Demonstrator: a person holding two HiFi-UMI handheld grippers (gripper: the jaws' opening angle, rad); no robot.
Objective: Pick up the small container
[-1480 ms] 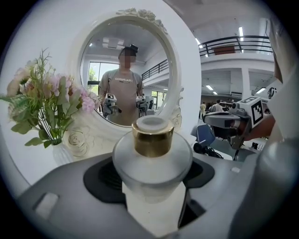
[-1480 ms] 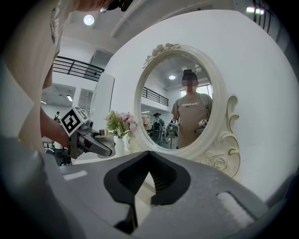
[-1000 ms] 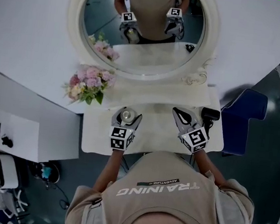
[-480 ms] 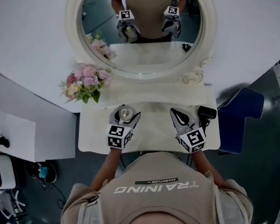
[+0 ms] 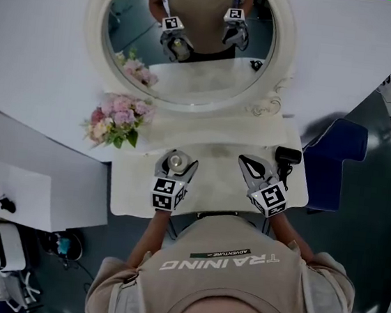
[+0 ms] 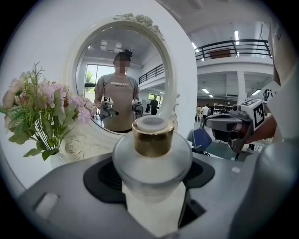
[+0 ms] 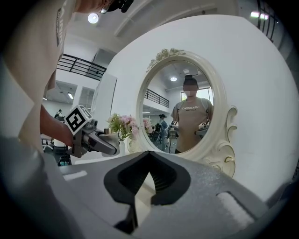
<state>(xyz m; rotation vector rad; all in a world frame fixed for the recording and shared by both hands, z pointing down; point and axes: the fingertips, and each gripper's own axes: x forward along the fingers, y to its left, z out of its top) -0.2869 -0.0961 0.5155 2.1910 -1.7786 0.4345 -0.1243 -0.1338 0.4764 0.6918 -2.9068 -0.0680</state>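
Left hand-held gripper is clamping the small container, a frosted round jar with a gold collar and a pale cap. Its jaws are pressing on the jar's two sides, with the black pads bearing against the body. The container is sitting in front of the mirror, below the left part of its lower rim and over the cream tabletop. Whether its base is resting on that surface cannot be told. Right hand-held gripper is pointing toward the mirror's right part, its jaws drawn together at the tips with nothing between them. Pink flowers are standing at the mirror's lower left edge. The mirror is reflecting the person and both grippers.
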